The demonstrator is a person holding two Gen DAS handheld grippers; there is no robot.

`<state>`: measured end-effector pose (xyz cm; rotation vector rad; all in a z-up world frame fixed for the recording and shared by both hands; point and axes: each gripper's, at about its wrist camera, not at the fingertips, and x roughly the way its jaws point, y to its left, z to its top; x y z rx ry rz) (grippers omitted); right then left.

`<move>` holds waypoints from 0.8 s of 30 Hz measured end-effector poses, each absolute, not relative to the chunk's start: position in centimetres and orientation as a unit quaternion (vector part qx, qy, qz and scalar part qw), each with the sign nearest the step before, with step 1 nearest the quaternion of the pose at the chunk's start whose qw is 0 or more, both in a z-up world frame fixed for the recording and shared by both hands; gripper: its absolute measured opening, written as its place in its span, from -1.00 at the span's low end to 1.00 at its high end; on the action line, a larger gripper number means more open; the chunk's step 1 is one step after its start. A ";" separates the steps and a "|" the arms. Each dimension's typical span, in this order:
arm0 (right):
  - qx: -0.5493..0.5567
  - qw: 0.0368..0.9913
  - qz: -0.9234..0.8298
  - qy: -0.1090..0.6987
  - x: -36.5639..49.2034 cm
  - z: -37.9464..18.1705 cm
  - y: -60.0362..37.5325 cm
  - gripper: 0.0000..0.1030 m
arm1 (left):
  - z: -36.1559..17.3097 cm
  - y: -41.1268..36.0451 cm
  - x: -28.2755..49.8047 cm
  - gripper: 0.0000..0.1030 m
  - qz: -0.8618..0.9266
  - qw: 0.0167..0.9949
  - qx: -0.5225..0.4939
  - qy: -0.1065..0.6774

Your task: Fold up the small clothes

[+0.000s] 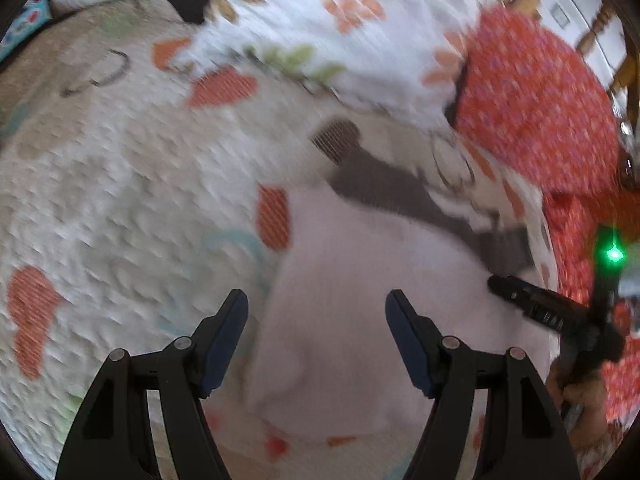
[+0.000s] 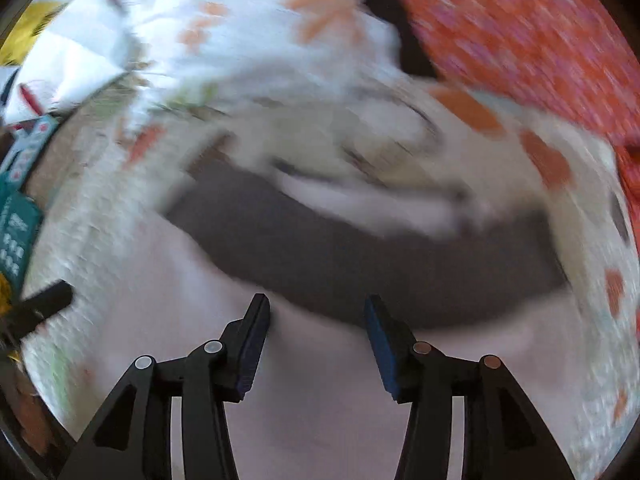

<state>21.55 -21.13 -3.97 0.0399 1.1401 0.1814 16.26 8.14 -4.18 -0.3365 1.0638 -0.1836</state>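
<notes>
Left wrist view puts the small pale pink garment [image 1: 360, 300] flat on the quilted floral bedspread [image 1: 120, 200], with a dark grey band [image 1: 420, 200] running across its far edge; take that garment as your landmark. Your left gripper [image 1: 316, 312] hovers over its near part, jaws well apart and nothing between the pads. Your right gripper [image 2: 316, 320] hangs over the same cloth just short of the grey band [image 2: 360, 264], jaws parted and empty too. Beyond the garment lies an orange-red patterned cushion or cover [image 1: 540, 100]. Both views are smeared, so fine creases cannot be read. You look to be between grasps, lining up a fold. Next, settle both tools on opposite edges of the garment, pinch one layer only, then lift together.
</notes>
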 end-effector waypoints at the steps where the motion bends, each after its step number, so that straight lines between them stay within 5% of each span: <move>1: 0.038 0.835 0.077 0.543 21.2 -4.6 -23.3 0.28 | -4.7 7.5 16.2 0.36 -0.089 0.841 -0.153 0.512; 5: 0.085 0.843 -0.091 0.523 20.4 -5.7 -34.6 0.28 | -6.6 5.5 15.7 0.39 -0.073 0.838 -0.111 0.529; 10: 0.202 0.821 -0.180 0.503 16.2 -4.8 -44.6 0.33 | -7.8 5.8 15.8 0.67 -0.049 0.826 -0.095 0.554; 18: 0.269 0.832 -0.113 0.472 9.5 -3.3 -43.5 0.33 | -6.9 11.7 16.1 0.58 0.104 0.840 -0.081 0.525; 24: 0.225 0.854 -0.085 0.460 8.4 -1.9 -40.9 0.33 | -6.5 14.4 14.1 0.57 0.050 0.839 -0.158 0.518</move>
